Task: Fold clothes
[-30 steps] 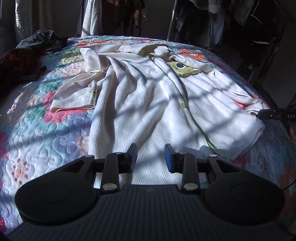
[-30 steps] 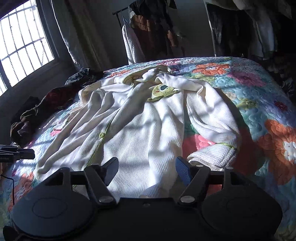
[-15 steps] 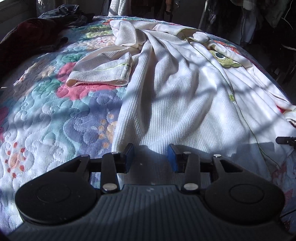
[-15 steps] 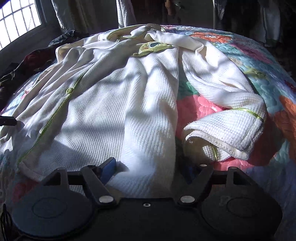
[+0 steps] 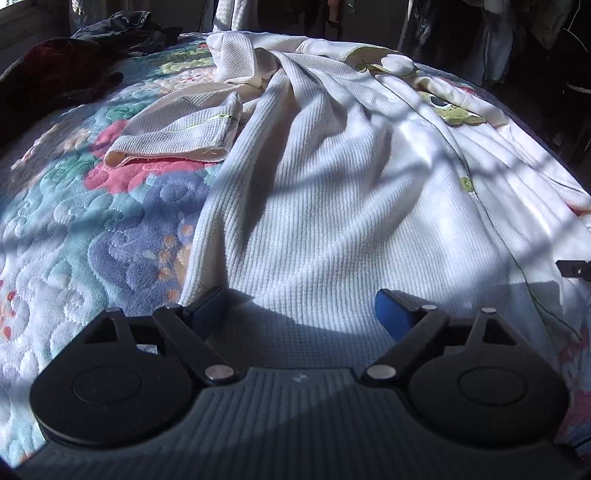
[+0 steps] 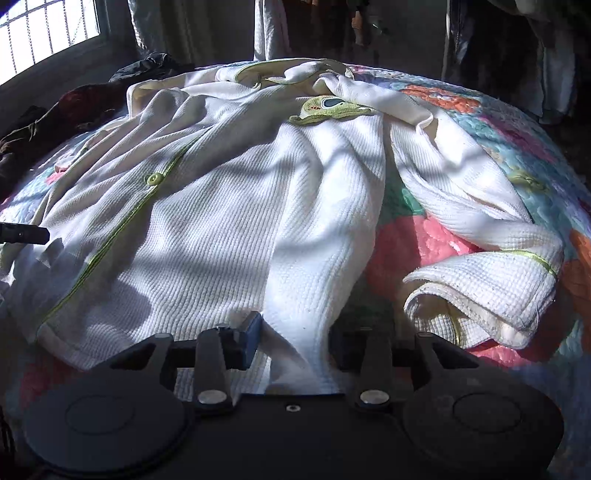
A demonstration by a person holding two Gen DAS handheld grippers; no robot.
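A white waffle-knit cardigan with green trim, green buttons and a frog patch lies spread front-up on a floral quilt. It also shows in the right wrist view. My left gripper is open wide, its fingers straddling the hem at the garment's left bottom corner. My right gripper is open, with the right bottom hem corner lying between its fingers. One sleeve cuff lies folded at the left, the other cuff at the right.
Dark clothes are piled at the far left of the bed. Hanging garments fill the dark background beyond the bed. A window sits at the far left. The other gripper's tip shows at the left edge.
Both grippers have dropped low and moved in to the cardigan's bottom hem. The left jaws have spread wider; the right jaws have narrowed around the hem corner.
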